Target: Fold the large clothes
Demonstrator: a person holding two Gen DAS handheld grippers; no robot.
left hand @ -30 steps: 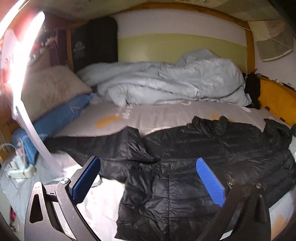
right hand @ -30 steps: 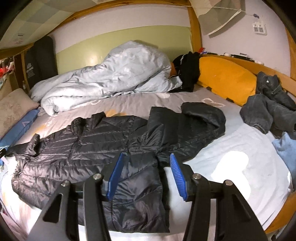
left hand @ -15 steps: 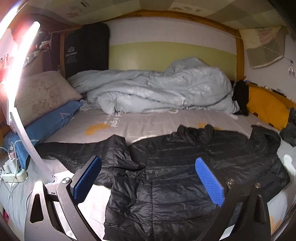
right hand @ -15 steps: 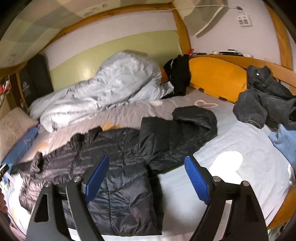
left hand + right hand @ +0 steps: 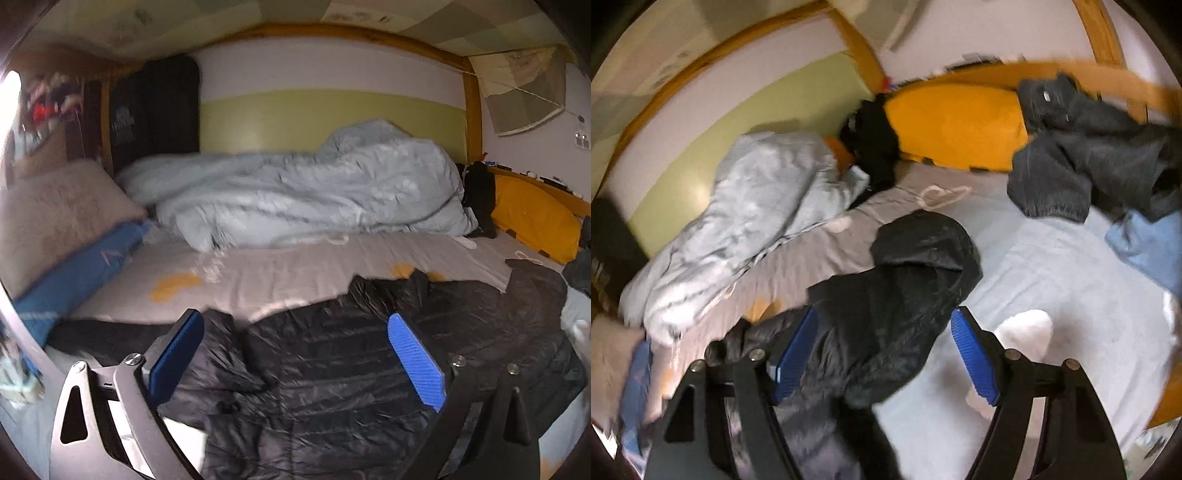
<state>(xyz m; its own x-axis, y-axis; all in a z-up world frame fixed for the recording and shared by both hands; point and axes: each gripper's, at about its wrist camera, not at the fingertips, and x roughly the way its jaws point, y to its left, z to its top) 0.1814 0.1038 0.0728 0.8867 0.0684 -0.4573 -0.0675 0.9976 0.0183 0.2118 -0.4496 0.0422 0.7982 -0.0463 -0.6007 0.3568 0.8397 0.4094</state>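
Note:
A large black puffer jacket [image 5: 332, 369] lies spread flat on the bed, its sleeves out to both sides. In the right wrist view the jacket's right sleeve [image 5: 908, 280] lies ahead between the fingers. My left gripper [image 5: 295, 354] is open and empty, above the jacket's left half. My right gripper [image 5: 882, 354] is open and empty, above the right sleeve, with the view tilted and blurred.
A crumpled light-blue duvet [image 5: 306, 199] lies along the far wall. Pillows [image 5: 62, 229] are stacked at the left. An orange cushion [image 5: 953, 125], dark clothes [image 5: 1089, 155] and a light-blue garment [image 5: 1148, 247] sit at the right end. The grey sheet [image 5: 277, 273] shows beyond the jacket.
My right gripper has opened wide, then swung right and tilted toward the jacket's right sleeve. My left gripper has stayed open and has shifted slightly, the view turning right.

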